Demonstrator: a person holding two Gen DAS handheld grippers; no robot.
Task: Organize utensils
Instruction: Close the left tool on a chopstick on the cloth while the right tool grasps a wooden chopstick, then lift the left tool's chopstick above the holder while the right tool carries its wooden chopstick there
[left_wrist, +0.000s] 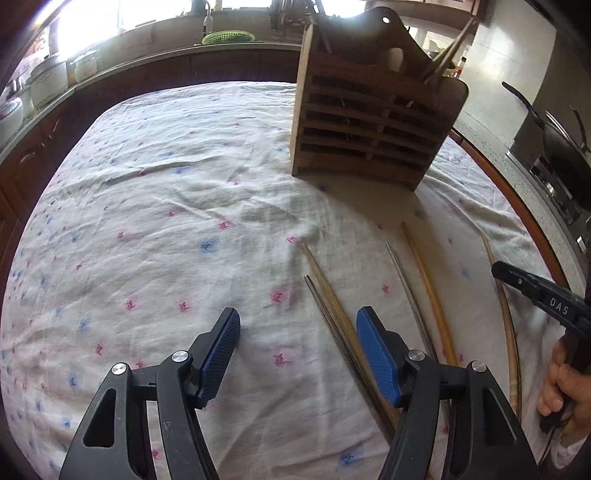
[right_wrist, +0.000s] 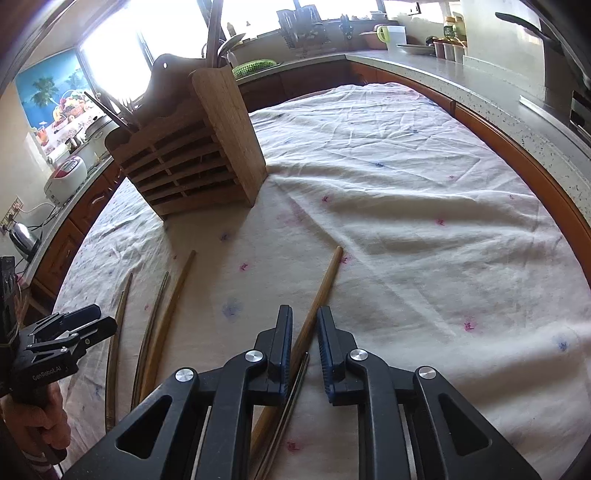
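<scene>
A wooden slatted utensil holder (left_wrist: 373, 110) stands on the flowered tablecloth (left_wrist: 166, 192), with some chopsticks and utensils in it; it also shows in the right wrist view (right_wrist: 195, 162). Several chopsticks lie loose on the cloth: a brown one (left_wrist: 328, 291) with a dark one (left_wrist: 321, 306) beside it, a thin grey one (left_wrist: 406, 288), a yellow one (left_wrist: 428, 291) and a curved pale one (left_wrist: 506, 314). My left gripper (left_wrist: 298, 350) is open and empty over the cloth. My right gripper (right_wrist: 305, 339) is partly open, its pads on either side of a brown chopstick (right_wrist: 321, 291), not closed on it.
A kitchen counter (right_wrist: 480, 85) curves around the table with jars, a cup and a green basket (left_wrist: 227, 37). A wok on a stove (left_wrist: 561, 147) is at the right. A rice cooker (right_wrist: 66, 177) and kettle (right_wrist: 22, 236) stand at the left.
</scene>
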